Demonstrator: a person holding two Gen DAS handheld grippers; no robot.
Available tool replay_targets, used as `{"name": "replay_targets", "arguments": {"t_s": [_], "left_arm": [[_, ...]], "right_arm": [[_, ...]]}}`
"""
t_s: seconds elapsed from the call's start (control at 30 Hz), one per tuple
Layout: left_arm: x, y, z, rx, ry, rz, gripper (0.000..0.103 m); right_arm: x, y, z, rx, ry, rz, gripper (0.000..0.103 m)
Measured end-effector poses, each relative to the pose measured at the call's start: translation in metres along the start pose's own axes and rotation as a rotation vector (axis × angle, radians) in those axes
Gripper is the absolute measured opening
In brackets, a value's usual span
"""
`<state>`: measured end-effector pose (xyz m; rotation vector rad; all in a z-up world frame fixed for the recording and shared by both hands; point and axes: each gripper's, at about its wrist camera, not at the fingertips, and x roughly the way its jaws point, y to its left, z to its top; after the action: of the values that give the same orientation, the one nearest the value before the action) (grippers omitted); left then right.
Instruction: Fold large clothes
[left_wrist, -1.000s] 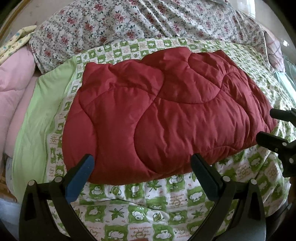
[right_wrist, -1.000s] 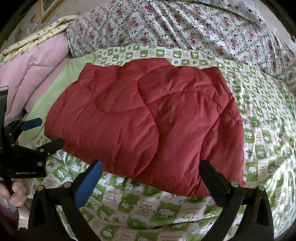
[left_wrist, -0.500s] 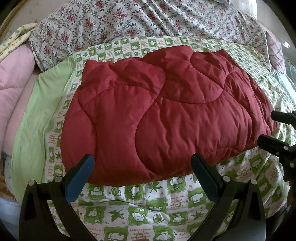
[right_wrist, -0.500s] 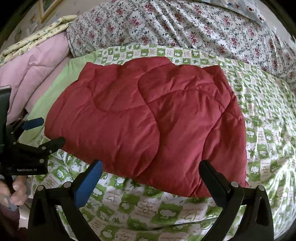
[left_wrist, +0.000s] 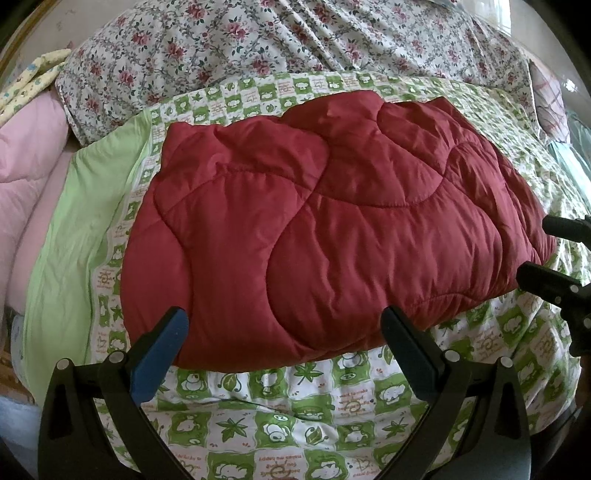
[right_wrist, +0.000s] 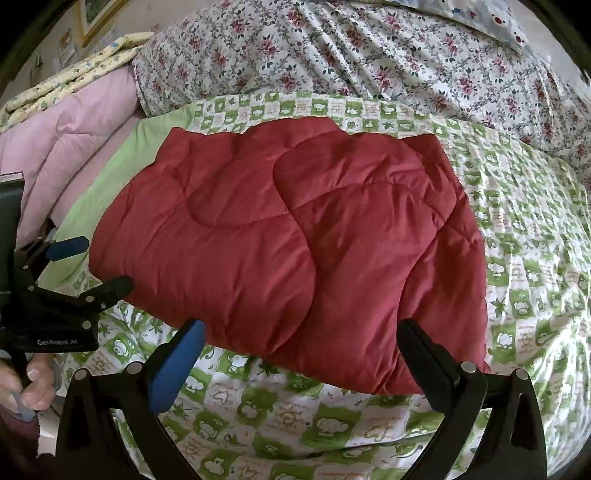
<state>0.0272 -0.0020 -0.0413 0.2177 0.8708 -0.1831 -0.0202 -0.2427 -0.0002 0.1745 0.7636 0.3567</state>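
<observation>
A dark red quilted garment (left_wrist: 332, 229) lies folded into a thick rectangle on a green-and-white patterned bedsheet (left_wrist: 288, 417). In the right wrist view the same red garment (right_wrist: 295, 243) fills the middle. My left gripper (left_wrist: 284, 332) stands open just short of the garment's near edge, nothing between its fingers. My right gripper (right_wrist: 303, 343) is open too, at the near edge toward the garment's right end. Each gripper shows in the other's view: the right one (left_wrist: 554, 258) at the right edge, the left one (right_wrist: 85, 266) at the left edge, held by a hand (right_wrist: 26, 384).
A floral quilt (left_wrist: 295, 44) is heaped behind the garment. A pink quilt (left_wrist: 26, 166) and a yellow patterned cloth (right_wrist: 74, 74) lie at the left. A plain green strip (left_wrist: 74, 240) borders the sheet on the left.
Both views have crept slightly closer to the red garment. The garment itself has not moved, and both grippers stay open.
</observation>
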Motion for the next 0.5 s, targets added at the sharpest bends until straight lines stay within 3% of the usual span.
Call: {"name": "replay_targets", "arguments": {"t_s": [0.5], "left_arm": [[-0.001,0.0002,0.0011,-0.002,-0.005,0.0,0.103]], "right_arm": [[-0.004,0.0003,0.0031,-0.001,-0.009,0.0,0.103]]}}
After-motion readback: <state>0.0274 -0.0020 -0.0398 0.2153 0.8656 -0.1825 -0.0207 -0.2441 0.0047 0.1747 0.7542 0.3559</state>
